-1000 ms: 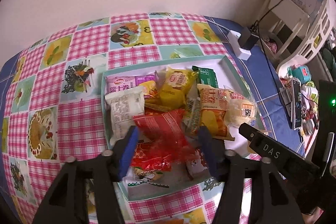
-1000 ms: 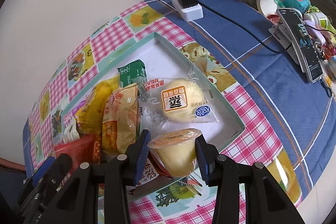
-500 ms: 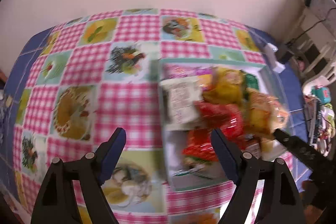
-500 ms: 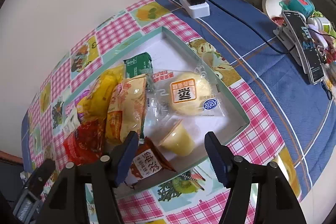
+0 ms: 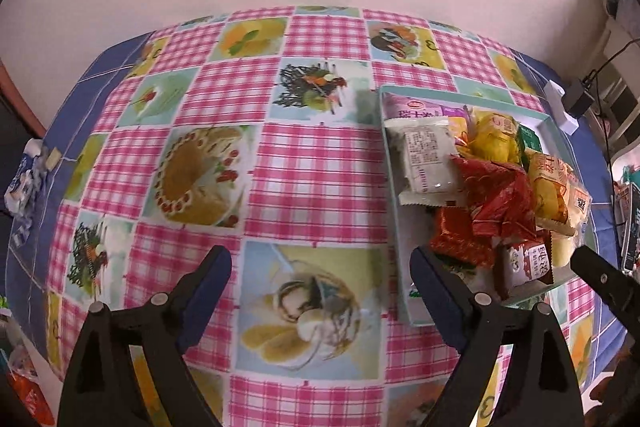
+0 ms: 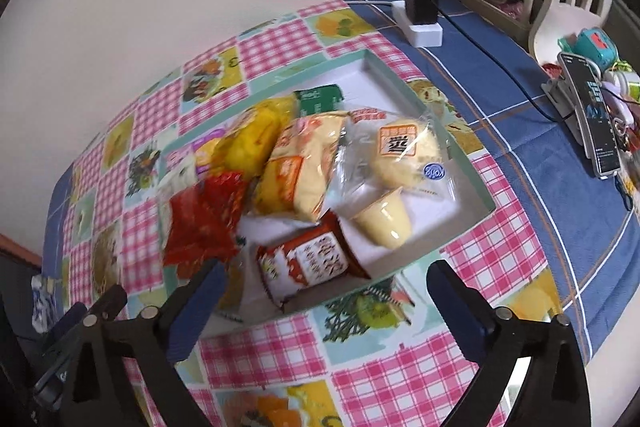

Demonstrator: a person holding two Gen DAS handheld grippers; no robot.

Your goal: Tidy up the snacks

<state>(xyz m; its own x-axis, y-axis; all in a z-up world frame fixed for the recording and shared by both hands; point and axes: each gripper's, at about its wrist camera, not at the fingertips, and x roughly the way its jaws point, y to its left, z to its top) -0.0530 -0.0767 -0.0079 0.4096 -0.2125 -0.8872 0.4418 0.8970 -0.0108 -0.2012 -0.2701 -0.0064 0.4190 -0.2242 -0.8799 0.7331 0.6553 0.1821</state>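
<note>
Both the left gripper (image 5: 320, 277) and right gripper (image 6: 326, 285) gape wide, empty. Snack packets (image 6: 304, 163) look light, crinkly, slippery (pinch the sealed edges); the pudding cup (image 6: 384, 219) dents easily.

checked tablecloth (image 5: 312, 163) | power strip (image 6: 420, 29) — charger (image 6: 421, 3) plugged in | phone (image 6: 594, 115)

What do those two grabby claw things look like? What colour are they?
Both look alike. The left gripper has two matte black, angular plastic arms, each with small round silver screws, ending in dark blue padded fingertips. The right gripper is the same: black arms, silver screws, dark blue fingertips. No cables, sleeves or hands show on either gripper, and no lettering can be read on them.
</note>
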